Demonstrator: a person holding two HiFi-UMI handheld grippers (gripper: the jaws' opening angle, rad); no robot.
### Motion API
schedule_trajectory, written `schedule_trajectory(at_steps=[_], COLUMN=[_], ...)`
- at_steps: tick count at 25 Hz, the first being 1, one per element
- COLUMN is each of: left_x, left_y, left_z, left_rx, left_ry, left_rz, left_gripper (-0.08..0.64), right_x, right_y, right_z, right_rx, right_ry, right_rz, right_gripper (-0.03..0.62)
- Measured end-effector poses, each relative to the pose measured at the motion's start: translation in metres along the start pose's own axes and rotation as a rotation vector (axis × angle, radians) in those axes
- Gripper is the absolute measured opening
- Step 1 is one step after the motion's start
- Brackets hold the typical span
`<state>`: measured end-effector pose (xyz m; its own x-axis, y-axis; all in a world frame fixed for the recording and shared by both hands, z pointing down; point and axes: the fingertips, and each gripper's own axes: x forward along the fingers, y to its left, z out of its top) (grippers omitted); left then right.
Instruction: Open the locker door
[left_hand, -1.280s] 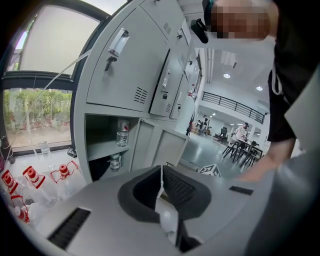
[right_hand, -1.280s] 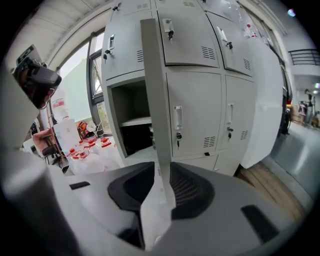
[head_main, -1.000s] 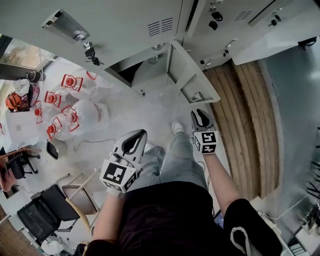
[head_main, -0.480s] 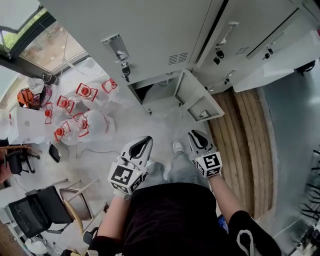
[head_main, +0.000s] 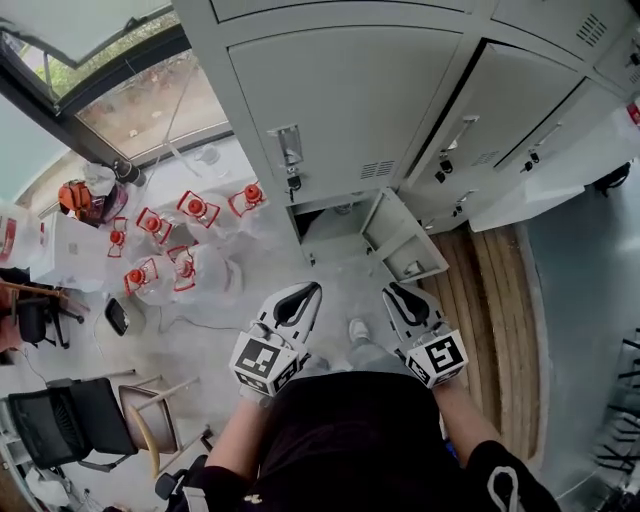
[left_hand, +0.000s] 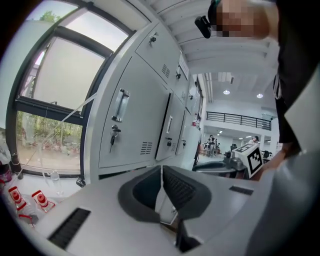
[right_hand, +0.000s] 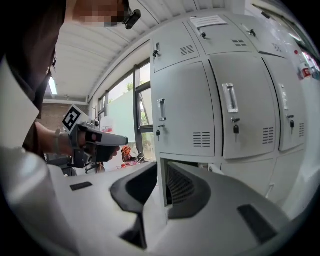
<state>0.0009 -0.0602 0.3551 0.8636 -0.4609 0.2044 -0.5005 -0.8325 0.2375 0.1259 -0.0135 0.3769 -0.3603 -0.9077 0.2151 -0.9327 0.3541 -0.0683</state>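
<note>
A bank of grey lockers fills the top of the head view. One low locker door (head_main: 405, 243) stands swung open beside its dark compartment (head_main: 332, 232). Above it is a closed door (head_main: 330, 110) with a handle and a hanging key (head_main: 291, 160). My left gripper (head_main: 305, 291) and right gripper (head_main: 392, 291) hover side by side below the open door, short of it, touching nothing. In the left gripper view the left gripper (left_hand: 161, 171) has its jaws together and empty. The right gripper (right_hand: 162, 169) is likewise shut and empty, facing closed doors with a handle (right_hand: 229, 97).
Several clear water jugs with red caps (head_main: 165, 250) lie on the floor to the left, under a window (head_main: 120, 95). A black chair (head_main: 75, 425) and a wooden chair (head_main: 160, 410) stand at the lower left. A wooden floor strip (head_main: 490, 300) runs along the right. My shoe (head_main: 358, 329) shows between the grippers.
The head view has tilted up, so more of the upper lockers shows and the open door sits higher. Both grippers now lie lower in the picture, farther from that door.
</note>
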Motion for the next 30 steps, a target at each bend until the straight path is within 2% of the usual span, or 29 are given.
schedule_trajectory(at_steps=[5,10,21,30], left_x=[-0.013,-0.022,-0.031,-0.032], left_y=[-0.002,-0.002,-0.001,0.005], left_z=[0.025,0.041,0.061,0.058], left_rx=[0.02,0.024,0.054,0.046], left_ry=[-0.04,-0.074,-0.109,-0.095], left_rz=[-0.004,0.0,-0.011,-0.007], left_gripper=[0.029,0.029,0.029,0.029], right_x=[-0.002,-0.003,0.003,0.006], right_y=[0.014,0.023,0.029,0.032], right_z=[0.042,0.062,0.068,0.062], right_rx=[-0.018,-0.018,-0.019,-0.031], right_ry=[-0.051,-0.084,-0.091,-0.076], right_rz=[0.035,0.047,0.044,0.039], right_gripper=[0.074,0.074,0.072,0.069])
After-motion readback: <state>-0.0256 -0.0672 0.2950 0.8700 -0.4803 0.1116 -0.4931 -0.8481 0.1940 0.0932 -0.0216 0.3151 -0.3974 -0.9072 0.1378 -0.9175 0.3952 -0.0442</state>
